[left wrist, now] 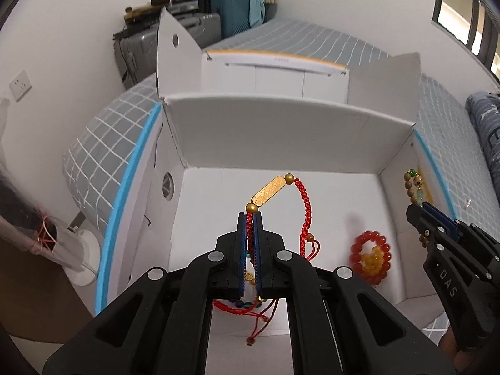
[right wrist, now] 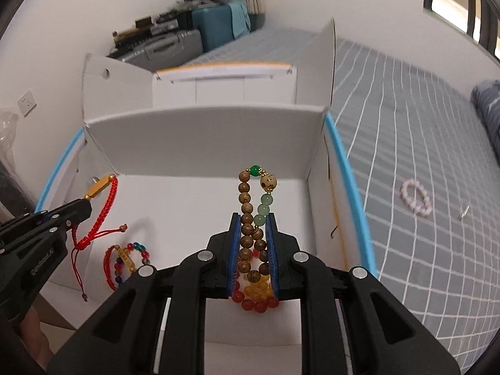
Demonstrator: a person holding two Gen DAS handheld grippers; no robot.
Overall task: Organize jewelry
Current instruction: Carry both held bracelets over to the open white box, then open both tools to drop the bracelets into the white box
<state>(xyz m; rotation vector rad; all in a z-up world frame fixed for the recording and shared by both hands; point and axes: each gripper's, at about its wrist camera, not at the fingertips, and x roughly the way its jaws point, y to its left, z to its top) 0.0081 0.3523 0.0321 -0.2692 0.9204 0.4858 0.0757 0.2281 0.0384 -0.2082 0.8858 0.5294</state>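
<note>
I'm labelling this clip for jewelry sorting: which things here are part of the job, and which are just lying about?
Part of the job:
- red cord bracelet in left gripper
- wooden bead bracelet in right gripper
- red-orange bead bracelet
- multicolour bead bracelet
- white box
- pink bead bracelet

Lying about:
- suitcases
- wall socket

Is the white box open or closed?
Open. The white box has its flaps standing up, and bracelets show on its floor.

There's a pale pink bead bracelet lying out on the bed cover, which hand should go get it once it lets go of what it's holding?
Right, probably. The pink bracelet lies beyond the box's right wall, on the right gripper's side; the left gripper is across the box.
</note>
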